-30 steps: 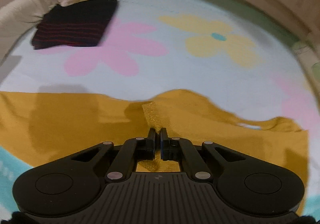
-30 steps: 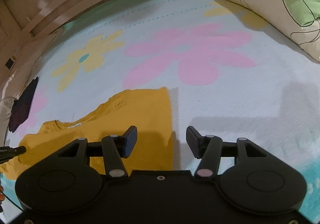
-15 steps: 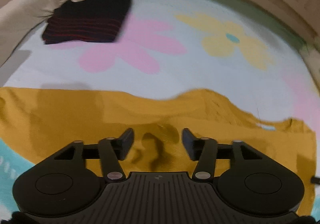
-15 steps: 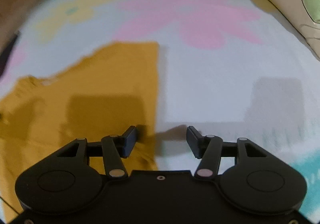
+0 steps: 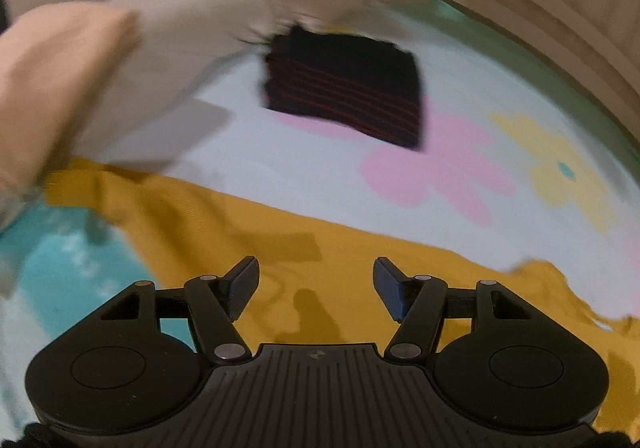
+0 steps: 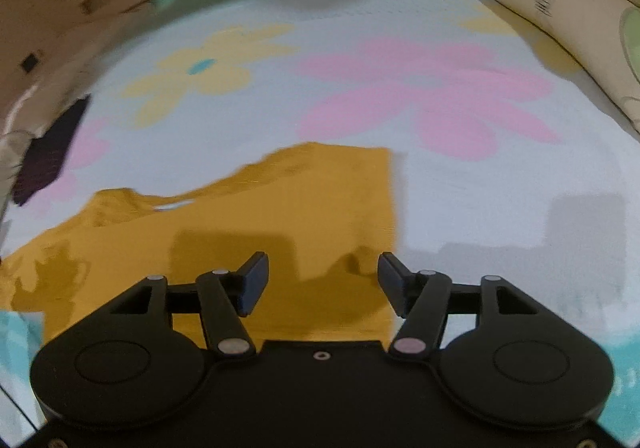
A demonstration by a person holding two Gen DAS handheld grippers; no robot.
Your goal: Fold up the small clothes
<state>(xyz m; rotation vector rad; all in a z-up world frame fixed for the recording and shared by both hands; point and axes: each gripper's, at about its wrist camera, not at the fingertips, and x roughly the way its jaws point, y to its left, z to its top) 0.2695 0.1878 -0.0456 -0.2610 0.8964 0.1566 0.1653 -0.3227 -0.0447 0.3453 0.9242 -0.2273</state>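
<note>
A mustard-yellow garment lies spread flat on a flower-print bed sheet. My left gripper is open and empty, low over the garment's left part. In the right wrist view the same garment shows with its straight right edge. My right gripper is open and empty over that right edge. A folded black cloth with red stripes lies farther back on the sheet; it also shows at the left in the right wrist view.
A beige pillow or bedding rises at the left of the left wrist view. A leaf-print pillow lies at the back right. A wooden bed rail curves along the far side of the sheet.
My left gripper was shut on the yellow garment a second ago, then opened and let it go. It has swung left. My right gripper stayed open and moved over the garment's right edge.
</note>
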